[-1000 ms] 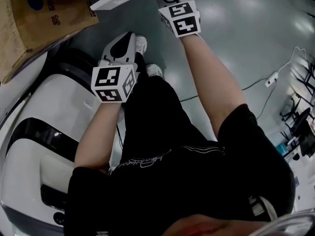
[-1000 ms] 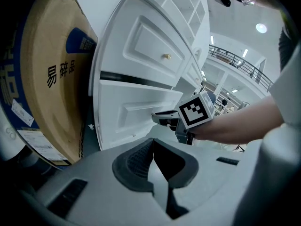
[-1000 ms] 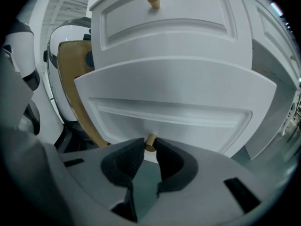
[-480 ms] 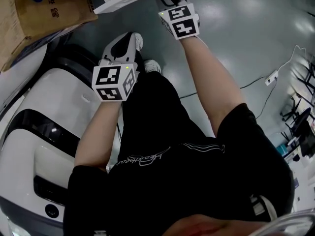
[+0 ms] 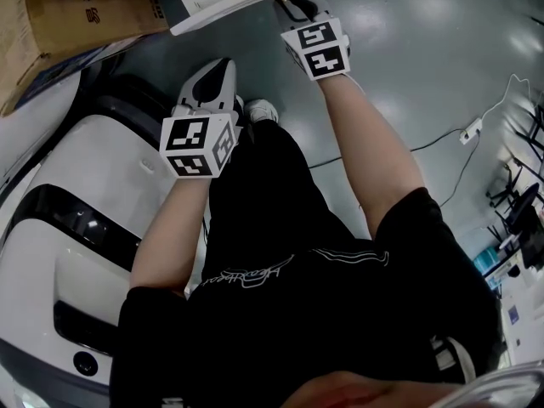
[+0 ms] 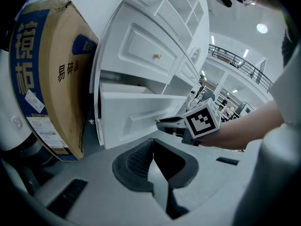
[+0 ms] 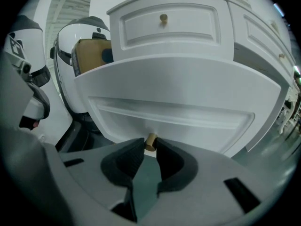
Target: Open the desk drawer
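Lower drawer [image 7: 174, 102] of the white desk: front panel stands out from the carcass, partway open. The left gripper view shows a dark gap behind its left end and the drawer's top edge exposed. In the head view it sits at the far top of the scene, over grey floor [image 5: 442, 66].

Small tan knob [image 7: 150, 141] at the centre of the drawer front, low on the panel.

Right gripper [image 7: 149, 147]: clenched on that knob, one dark pad on each side and the knob's stem between them. The grip is near the jaw tips.

Upper drawer [image 7: 169, 25]: flush with the desk and closed, its own knob [image 7: 163, 18] untouched.

Left gripper [image 6: 153, 149]: jaws pressed together with nothing in them. It hangs nearer and to the left of the drawer, well apart from it, and takes no part.

Surroundings: cardboard box [image 6: 47, 74] leaning just left of the desk. A glossy white rounded machine shell [image 5: 93, 194] at near left, type not clear. The person's shoe [image 5: 262, 109] is on the floor below the drawer.

Judgement, step in hand: drawing the drawer out, part done.
- Pull straight along the drawer's run, toward the person, not sideways or downward.
- The knob is small and held near the tips, so squeeze firmly and keep the wrist steady, or the pads may slide off.
- The person's legs are close in front, so the body may need to give room.
- Keep the left gripper off the drawer's left corner and the box.
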Demonstrator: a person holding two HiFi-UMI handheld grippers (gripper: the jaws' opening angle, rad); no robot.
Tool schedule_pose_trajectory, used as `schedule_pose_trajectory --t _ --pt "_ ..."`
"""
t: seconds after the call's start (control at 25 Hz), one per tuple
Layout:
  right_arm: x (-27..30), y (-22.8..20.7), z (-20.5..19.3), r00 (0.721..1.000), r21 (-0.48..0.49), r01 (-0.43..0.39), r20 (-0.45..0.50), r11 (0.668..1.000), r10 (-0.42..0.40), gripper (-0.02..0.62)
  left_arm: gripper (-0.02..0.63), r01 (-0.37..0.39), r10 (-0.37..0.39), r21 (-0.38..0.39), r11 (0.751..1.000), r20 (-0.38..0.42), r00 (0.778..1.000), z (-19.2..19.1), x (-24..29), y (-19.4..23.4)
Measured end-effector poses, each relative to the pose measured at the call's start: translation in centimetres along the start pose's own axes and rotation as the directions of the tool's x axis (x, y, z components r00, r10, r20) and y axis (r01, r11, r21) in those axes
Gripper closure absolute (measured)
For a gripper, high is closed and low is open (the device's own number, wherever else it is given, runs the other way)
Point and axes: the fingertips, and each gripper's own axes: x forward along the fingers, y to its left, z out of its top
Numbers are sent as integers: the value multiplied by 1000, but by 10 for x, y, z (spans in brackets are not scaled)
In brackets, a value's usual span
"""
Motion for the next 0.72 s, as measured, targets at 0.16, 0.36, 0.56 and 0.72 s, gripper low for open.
schedule_pose_trajectory --t 0.16,0.36,0.56,0.72 --pt "-10 5 -10 1000 -12 -15 -14 1000 15 509 601 -6 6 -5 1000 -12 1000 -8 -2 0" --pt "-21 8 -21 999 3 -20 -45 1000 20 509 601 -4 4 -6 1000 -20 1000 -10 -10 -12" --pt "-27 12 -29 998 25 -22 -63 999 23 510 601 6 -6 1 1000 -38 999 -16 -19 -24" --pt "-34 15 -36 997 32 -26 -73 999 29 510 601 -1 1 -17 1000 -47 999 -21 -25 -27"
